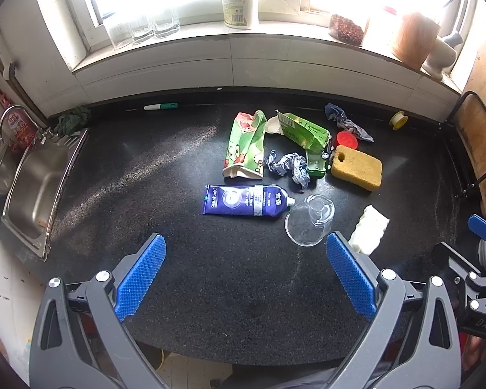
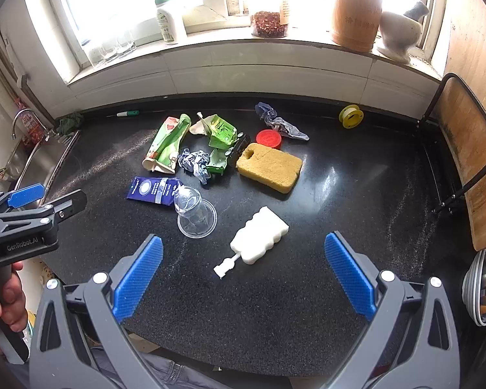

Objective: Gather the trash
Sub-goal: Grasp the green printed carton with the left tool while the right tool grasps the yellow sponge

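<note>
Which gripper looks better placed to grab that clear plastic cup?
Probably left. The clear plastic cup lies just past the open left gripper; from the right gripper it sits off to the left.

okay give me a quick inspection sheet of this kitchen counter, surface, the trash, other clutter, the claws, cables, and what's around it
Surface: black speckled counter, dry, dusty streaks.
Job's things: green carton flattened; torn green carton; crumpled paper; second paper wad; blue pouch lying flat; clear plastic cup on its side, touching the pouch spout.
Clutter: yellow sponge, red lid, white sponge brush, green toy truck, yellow tape roll, marker.
Claws: left claw open, empty; right claw open, empty; both above the counter's near edge.
Cables: nothing seen.
Surroundings: sink at left, windowsill with bottle and jars, cutting board at right.
</note>
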### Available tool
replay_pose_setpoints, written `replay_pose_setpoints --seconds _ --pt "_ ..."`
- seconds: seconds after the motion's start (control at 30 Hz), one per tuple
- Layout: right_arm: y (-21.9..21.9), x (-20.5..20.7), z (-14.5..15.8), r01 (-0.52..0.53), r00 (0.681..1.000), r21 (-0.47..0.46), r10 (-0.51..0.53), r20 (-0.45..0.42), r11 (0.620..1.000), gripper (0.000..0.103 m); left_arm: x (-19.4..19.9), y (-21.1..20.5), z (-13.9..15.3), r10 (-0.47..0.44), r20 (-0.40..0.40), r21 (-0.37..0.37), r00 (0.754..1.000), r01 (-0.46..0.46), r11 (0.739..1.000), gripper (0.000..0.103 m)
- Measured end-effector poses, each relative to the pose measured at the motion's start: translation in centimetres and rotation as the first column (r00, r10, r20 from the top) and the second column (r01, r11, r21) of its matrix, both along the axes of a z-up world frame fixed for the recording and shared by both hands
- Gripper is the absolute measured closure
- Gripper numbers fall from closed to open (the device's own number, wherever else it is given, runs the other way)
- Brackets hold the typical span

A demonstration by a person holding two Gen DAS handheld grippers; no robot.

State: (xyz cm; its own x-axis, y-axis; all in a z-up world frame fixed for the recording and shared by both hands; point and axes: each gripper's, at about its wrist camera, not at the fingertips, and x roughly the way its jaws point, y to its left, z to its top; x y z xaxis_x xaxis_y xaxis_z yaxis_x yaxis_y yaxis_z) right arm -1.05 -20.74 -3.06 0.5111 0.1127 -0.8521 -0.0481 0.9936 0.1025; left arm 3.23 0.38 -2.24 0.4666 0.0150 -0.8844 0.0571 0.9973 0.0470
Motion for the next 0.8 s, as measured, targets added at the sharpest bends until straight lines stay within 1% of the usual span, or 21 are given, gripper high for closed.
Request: replay_pose_setpoints --seconds 0.13,0.23,0.33,0.43,0.47,0.53,0.63,0.73,0.8 --pt "-0.4 0.9 -0.4 0.001 1.0 0.0 -0.001 -0.002 1.0 0.006 1.3 0.5 -0.5 0.012 -0.027 -0.033 1.0 -0.013 0.999 0.006" --pt "-0.7 2.1 -0.9 -0.001 1.0 -0.002 0.001 -0.003 1.0 0.006 2.5 0.7 -1.1 0.009 -0.042 -0.035 0.999 -0.01 0.999 0.006" --pt "-1.0 3.6 -1.8 -0.008 1.0 -0.015 0.008 0.003 1.0 0.006 4.1 0.7 -1.8 -0.014 -0.036 -0.035 0.999 0.013 0.999 0.006" --pt "-1.6 5.7 -3.2 -0.031 0.999 -0.01 0.031 0.005 0.999 0.006 6.5 0.6 -3.1 -0.063 -0.041 -0.035 0.997 0.062 0.997 0.006" --pt "-1.7 6.5 -3.8 -0.046 0.999 -0.012 0.046 0.005 0.999 0.006 7.5 0.6 -3.8 -0.076 -0.046 -0.022 0.996 0.075 0.997 0.006" --pt "-1.9 8.2 -5.3 -0.087 0.996 -0.024 0.087 0.002 0.996 0.006 9.7 0.3 -5.5 -0.098 -0.066 0.03 0.993 0.101 0.994 0.006" --pt "-2.4 11.2 -8.4 -0.156 0.987 -0.055 0.155 -0.031 0.986 0.006 13.3 0.1 -8.7 -0.13 -0.102 0.098 0.986 0.14 0.985 0.006" --pt "-2.6 13.9 -11.6 -0.232 0.971 -0.109 0.224 -0.081 0.967 0.006 16.5 0.5 -11.4 -0.16 -0.098 0.107 0.982 0.17 0.98 0.007" --pt "-2.7 15.2 -13.6 -0.284 0.956 -0.144 0.269 -0.113 0.948 0.007 18.3 0.7 -13.1 -0.172 -0.125 0.101 0.977 0.185 0.978 0.007"
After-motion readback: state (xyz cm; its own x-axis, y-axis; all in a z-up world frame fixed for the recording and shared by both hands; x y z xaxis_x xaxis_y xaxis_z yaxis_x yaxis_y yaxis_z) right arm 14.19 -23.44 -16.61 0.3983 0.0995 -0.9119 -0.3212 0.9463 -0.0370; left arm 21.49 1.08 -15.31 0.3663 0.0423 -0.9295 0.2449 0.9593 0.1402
